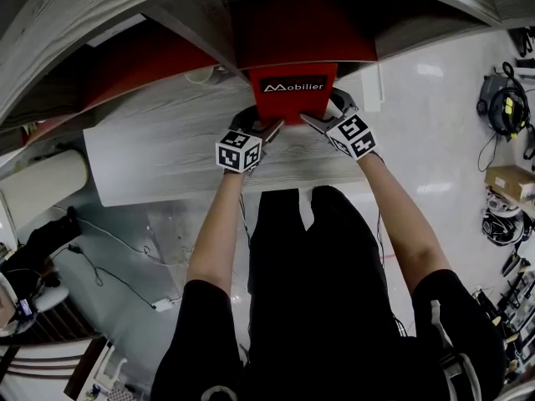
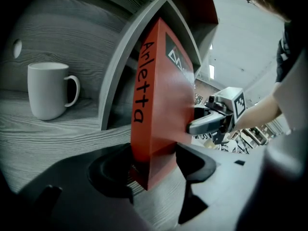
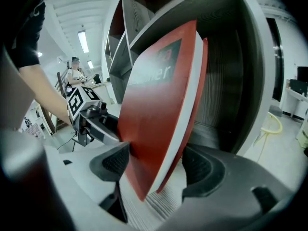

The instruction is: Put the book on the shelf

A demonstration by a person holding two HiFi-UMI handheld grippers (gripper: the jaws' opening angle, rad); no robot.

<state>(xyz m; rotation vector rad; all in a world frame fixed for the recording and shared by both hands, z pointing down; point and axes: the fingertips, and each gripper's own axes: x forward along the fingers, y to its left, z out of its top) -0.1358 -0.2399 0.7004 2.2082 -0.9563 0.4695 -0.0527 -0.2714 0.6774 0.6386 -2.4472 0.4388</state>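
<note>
A red hardback book (image 1: 292,98) with "Mobilier" on its cover stands on edge at the front of a grey wooden shelf (image 1: 167,136), slightly tilted. My left gripper (image 1: 261,122) straddles its spine corner; in the left gripper view the book (image 2: 163,95) sits between both pads of that gripper (image 2: 154,165), which press on it. My right gripper (image 1: 324,111) holds the opposite lower corner. In the right gripper view the book (image 3: 159,105) fills the jaws of that gripper (image 3: 154,162), the left pad flat on the cover. Each gripper shows in the other's view, the right gripper (image 2: 207,121) and the left gripper (image 3: 98,121).
A white mug (image 2: 48,90) stands in the compartment to the left, behind a grey divider (image 2: 122,76). The shelf's back panels are red. A white roll (image 1: 42,182) lies at the left, and cables and gear (image 1: 506,107) sit on the floor at the right.
</note>
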